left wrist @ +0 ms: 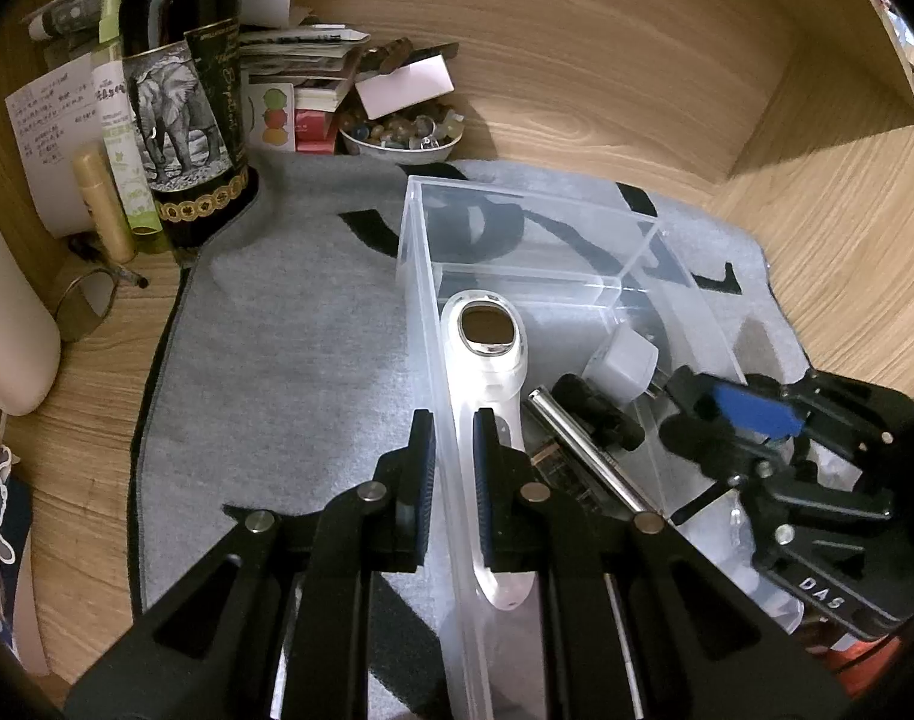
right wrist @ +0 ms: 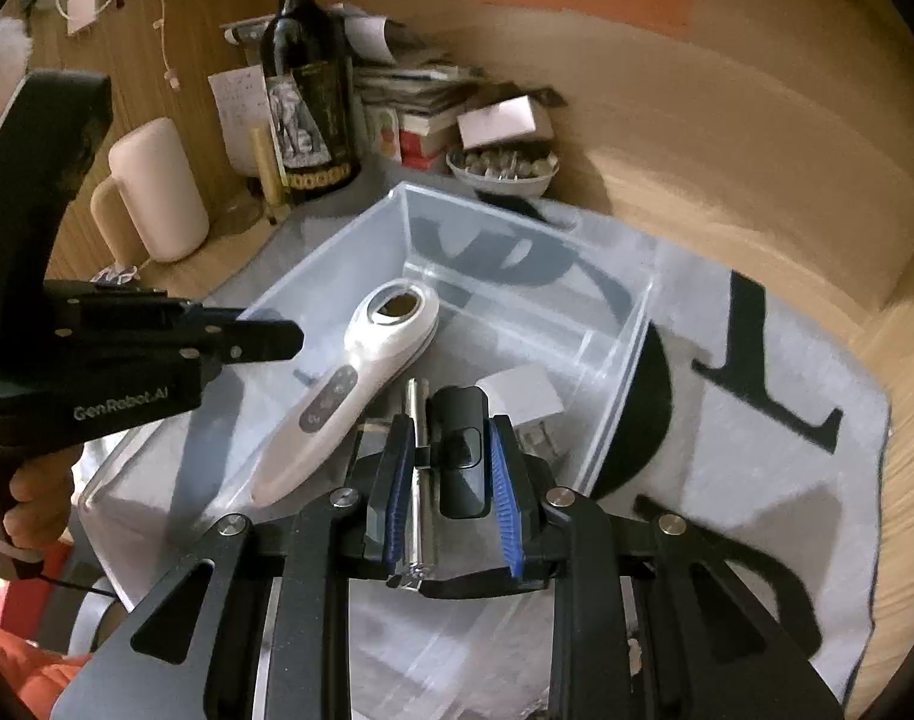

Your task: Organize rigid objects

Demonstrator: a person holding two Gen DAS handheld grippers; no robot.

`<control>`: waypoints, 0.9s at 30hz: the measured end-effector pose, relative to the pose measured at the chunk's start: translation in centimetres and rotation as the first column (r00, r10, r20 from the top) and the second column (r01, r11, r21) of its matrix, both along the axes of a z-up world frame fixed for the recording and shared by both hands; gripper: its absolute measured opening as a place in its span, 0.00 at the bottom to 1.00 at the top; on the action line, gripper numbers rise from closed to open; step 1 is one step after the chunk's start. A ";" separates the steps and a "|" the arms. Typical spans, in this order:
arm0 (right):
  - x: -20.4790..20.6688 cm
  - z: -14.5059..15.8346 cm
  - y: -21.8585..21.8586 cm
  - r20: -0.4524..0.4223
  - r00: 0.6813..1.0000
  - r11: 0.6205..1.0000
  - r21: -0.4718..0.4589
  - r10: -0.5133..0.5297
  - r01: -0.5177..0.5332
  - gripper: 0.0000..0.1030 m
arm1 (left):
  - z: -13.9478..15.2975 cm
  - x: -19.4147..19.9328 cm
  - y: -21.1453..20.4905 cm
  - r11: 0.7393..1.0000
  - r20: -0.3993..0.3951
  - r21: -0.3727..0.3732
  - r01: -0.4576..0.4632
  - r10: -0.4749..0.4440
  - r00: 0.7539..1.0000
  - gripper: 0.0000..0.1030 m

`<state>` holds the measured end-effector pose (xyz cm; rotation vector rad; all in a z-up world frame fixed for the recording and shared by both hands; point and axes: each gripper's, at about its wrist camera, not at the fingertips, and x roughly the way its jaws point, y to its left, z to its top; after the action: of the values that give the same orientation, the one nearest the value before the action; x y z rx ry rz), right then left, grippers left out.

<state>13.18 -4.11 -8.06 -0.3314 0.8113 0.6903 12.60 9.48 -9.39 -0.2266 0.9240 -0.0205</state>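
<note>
Right gripper (right wrist: 451, 474) hangs over the clear plastic bin (right wrist: 337, 252), jaws narrow on a black oblong clicker-like device (right wrist: 462, 456) — its long axis runs straight along the fingers, matte plastic, rounded corners. Inside the bin lie a glossy white handheld wand (right wrist: 361, 384) and a slim metal pen (right wrist: 418, 420). Left gripper (left wrist: 454, 480) is pinched shut on the bin's near wall — steadying it.

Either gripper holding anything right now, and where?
Left gripper is clamped on the clear box's side wall. Right gripper grips a small black device by its two long sides.
</note>
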 end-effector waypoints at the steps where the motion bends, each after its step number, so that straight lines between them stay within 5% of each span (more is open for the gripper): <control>1: 0.0 -0.1 0.1 -0.002 1.000 1.000 -0.005 0.001 -0.001 0.22 | 0.0 0.0 0.0 1.000 0.001 0.002 0.002 -0.002 1.000 0.10; 8: 0.0 -0.3 0.4 -0.010 1.000 1.000 -0.009 -0.004 0.004 0.24 | 0.0 0.0 0.1 1.000 0.002 -0.003 0.005 -0.005 1.000 0.10; 13: -0.3 0.2 0.0 0.022 1.000 1.000 -0.004 -0.015 0.015 0.41 | 0.0 0.0 0.1 1.000 0.001 0.002 0.006 -0.006 1.000 0.10; 27: -1.8 3.8 -3.4 0.103 0.989 0.993 0.056 -0.109 0.103 0.46 | 0.0 0.0 0.1 1.000 0.001 0.000 0.006 -0.006 1.000 0.10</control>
<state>11.39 -7.52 -4.30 -0.2753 0.7045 0.5877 12.65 9.55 -9.38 -0.2242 0.9235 -0.0260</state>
